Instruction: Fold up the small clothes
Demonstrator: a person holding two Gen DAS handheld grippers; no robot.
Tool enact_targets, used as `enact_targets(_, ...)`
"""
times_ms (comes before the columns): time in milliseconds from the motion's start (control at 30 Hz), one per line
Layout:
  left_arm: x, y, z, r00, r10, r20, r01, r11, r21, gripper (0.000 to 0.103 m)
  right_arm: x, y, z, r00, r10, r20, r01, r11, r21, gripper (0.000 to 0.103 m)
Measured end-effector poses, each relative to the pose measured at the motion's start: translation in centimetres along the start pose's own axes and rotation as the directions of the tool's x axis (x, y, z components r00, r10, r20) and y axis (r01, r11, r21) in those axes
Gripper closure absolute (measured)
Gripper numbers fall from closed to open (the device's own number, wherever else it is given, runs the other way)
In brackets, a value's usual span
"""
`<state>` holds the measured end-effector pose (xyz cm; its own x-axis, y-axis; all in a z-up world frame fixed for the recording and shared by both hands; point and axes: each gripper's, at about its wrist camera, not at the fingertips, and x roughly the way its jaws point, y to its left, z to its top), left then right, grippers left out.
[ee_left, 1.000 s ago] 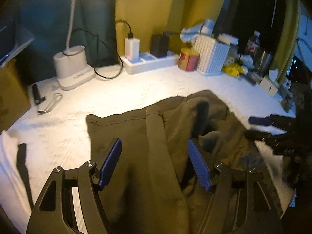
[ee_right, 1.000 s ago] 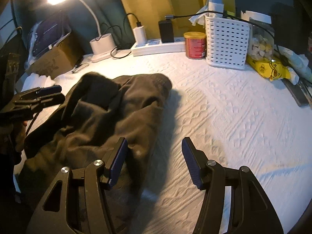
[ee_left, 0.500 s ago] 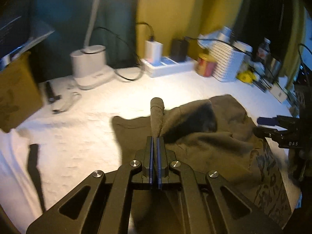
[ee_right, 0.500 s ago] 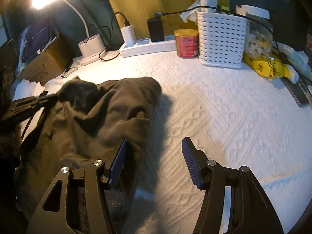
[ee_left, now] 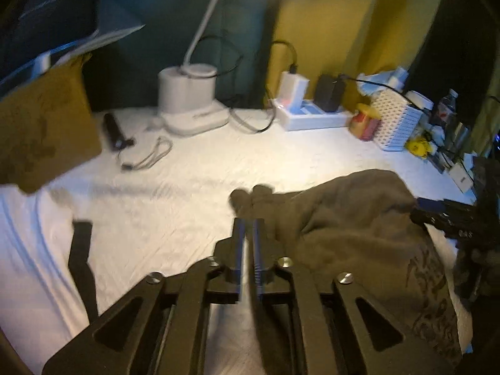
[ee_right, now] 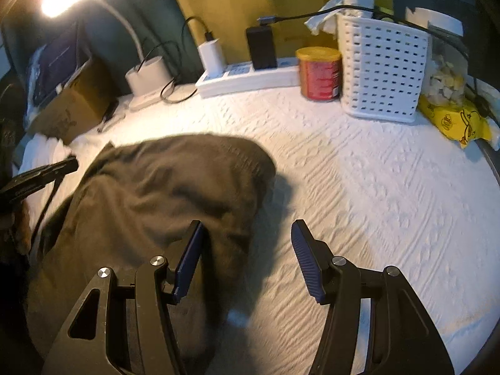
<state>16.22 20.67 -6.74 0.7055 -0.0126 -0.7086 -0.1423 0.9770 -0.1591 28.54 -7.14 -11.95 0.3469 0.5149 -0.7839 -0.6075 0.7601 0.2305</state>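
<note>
A dark olive garment (ee_left: 343,218) with a print near its hem lies bunched on the white textured cover (ee_left: 187,187). My left gripper (ee_left: 249,222) has its jaws opening, a narrow gap between the blue pads. A rolled fold of the cloth sits just past the tips, and none shows in the gap. The right wrist view has the garment (ee_right: 175,187) at left. There my right gripper (ee_right: 247,228) is open, its left finger over the cloth's edge and its right finger over bare cover. Each gripper appears in the other's view: left gripper (ee_right: 43,172), right gripper (ee_left: 437,209).
Along the back stand a white lamp base (ee_left: 187,100), a power strip (ee_left: 312,115) with chargers, a red can (ee_right: 318,72) and a white perforated basket (ee_right: 381,68). A cardboard box (ee_left: 40,125) is at left, a yellow packet (ee_right: 453,122) at right, a black strap (ee_left: 81,259) on the cover.
My left jaws went from wide apart to shut on a fold of the garment, carried it sideways, and now stand slightly parted. The garment bunched up. My right gripper stayed open and shifted slightly.
</note>
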Motion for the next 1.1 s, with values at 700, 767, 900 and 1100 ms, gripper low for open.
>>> enact_targets(700,4.0,-1.4,0.2,0.997,-0.029,-0.068,0.035,0.996,0.086,0.097,2.9,-0.6,4.5,0.988,0.143,0.062,-0.147,0.987,0.065,0.092)
enact_targets(767,3.7,-1.2,0.0,0.997,-0.009,-0.072,0.014,0.997,0.071,0.093,3.8,-0.1,4.3,0.994,0.108,0.031,-0.109,0.993,0.048,0.092)
enact_targets(900,2.4,-0.8,-0.3,0.998,0.033,-0.057,-0.030,0.998,0.059,0.074,3.7,0.4,3.8,0.999,0.031,0.026,-0.032,0.999,0.003,0.077)
enact_targets(1100,2.2,-0.6,-1.2,0.994,0.039,-0.102,-0.031,0.997,0.077,0.058,2.1,0.4,3.0,0.999,-0.005,0.032,0.005,1.000,-0.003,0.071)
